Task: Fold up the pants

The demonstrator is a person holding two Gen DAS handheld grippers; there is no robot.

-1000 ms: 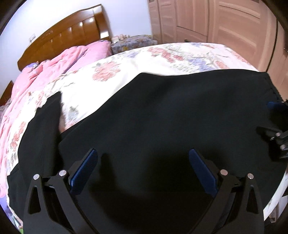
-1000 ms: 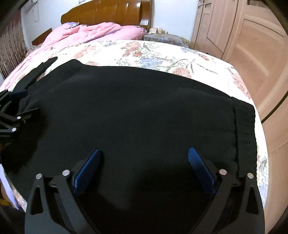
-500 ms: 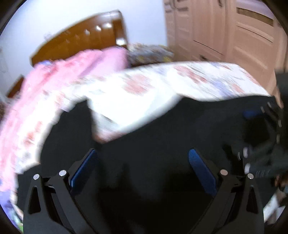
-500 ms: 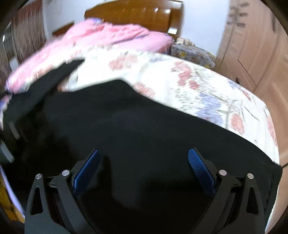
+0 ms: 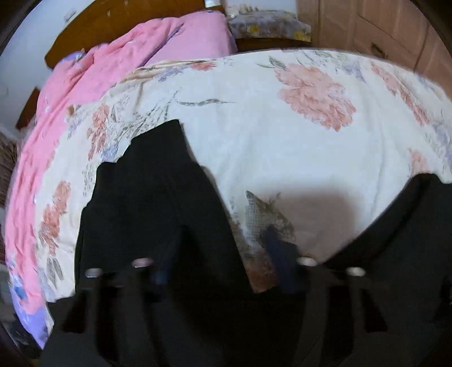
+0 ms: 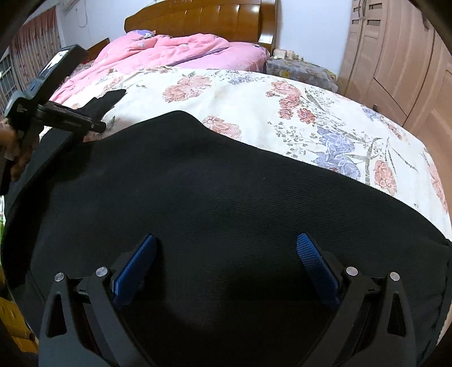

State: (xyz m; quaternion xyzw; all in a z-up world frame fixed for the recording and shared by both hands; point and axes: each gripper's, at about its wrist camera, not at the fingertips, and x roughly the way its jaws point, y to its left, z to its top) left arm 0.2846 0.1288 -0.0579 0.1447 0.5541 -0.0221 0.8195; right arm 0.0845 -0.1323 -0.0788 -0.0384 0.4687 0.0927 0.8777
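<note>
Black pants lie spread on a floral bedsheet. In the right wrist view my right gripper is open just above the wide black cloth, its blue pads apart. The left gripper shows at the far left of that view, held in a hand over the pants' left end. In the blurred left wrist view my left gripper is open above a black trouser leg that runs away over the sheet; more black cloth lies to the right.
A pink quilt is heaped at the head of the bed under a wooden headboard. A covered bedside stand and wooden wardrobe doors stand to the right. The bed's edge runs along the right.
My left gripper has swung left and forward, from over the wide cloth to over the trouser leg and bare sheet. My right gripper has shifted left and slightly closer to the cloth. Both stay open.
</note>
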